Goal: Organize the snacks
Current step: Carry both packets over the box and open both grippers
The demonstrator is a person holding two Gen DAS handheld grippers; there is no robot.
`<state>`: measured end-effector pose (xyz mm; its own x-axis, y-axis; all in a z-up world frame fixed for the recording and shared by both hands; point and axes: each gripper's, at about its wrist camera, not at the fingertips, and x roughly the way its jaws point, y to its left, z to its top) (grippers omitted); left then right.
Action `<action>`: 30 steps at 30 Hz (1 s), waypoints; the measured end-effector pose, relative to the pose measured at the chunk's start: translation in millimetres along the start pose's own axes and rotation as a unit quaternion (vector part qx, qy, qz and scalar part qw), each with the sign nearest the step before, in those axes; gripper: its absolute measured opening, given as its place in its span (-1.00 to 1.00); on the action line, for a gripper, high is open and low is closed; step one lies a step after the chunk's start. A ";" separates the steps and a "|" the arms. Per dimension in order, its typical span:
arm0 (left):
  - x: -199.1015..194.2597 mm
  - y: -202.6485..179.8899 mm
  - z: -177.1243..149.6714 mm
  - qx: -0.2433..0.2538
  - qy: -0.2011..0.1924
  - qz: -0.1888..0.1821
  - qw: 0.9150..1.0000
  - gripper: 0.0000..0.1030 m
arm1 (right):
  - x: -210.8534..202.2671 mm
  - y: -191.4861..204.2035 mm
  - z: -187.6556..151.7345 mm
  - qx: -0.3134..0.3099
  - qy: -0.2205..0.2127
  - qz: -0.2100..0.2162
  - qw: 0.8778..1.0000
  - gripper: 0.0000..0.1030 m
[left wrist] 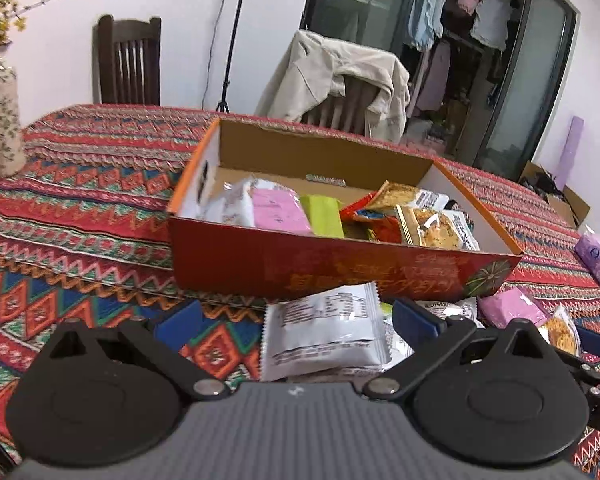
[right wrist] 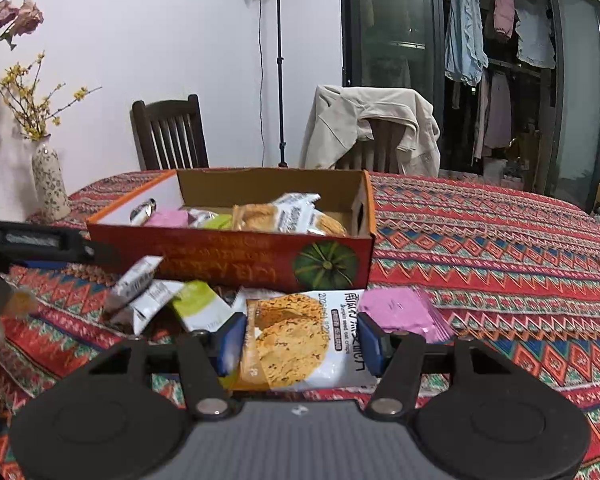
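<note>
Oat crisp packet [right wrist: 300,340] is clamped between right gripper [right wrist: 300,340] pads, near the snack box [right wrist: 228,256]. Left gripper [left wrist: 296,320] is spread wide, nothing gripped.

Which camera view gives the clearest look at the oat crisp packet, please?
The right wrist view: the oat crisp packet fills the space between the right gripper's blue pads, printed front fully readable. The left wrist view shows only a sliver of it at the right edge, behind the left gripper's arm.

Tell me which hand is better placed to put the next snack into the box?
Right. The right gripper already has its fingers closed on the cookie packet, facing the box. The left gripper is open and holds nothing.
</note>
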<state>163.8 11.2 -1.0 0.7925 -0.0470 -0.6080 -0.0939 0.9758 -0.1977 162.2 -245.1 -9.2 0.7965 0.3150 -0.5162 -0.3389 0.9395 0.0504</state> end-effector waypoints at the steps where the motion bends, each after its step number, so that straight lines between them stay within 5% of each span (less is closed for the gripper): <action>1: 4.5 -1.0 0.4 -0.003 0.005 0.000 1.000 1.00 | 1.4 1.9 2.2 0.000 -0.003 0.002 1.000 0.13; 16: 43.2 15.8 -8.4 -0.056 0.048 -0.038 0.997 0.99 | 32.5 18.6 12.4 0.021 -0.014 0.019 1.000 0.14; 30: 29.2 19.4 -11.9 -0.059 0.027 -0.054 0.996 0.39 | 42.3 13.9 1.7 0.040 -0.016 0.023 0.999 0.14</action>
<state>177.9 26.2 -31.7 0.7687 -0.1653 -0.6179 -0.0820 0.9326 -0.3514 192.0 -218.5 -28.9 0.7967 0.3609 -0.4848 -0.3354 0.9313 0.1420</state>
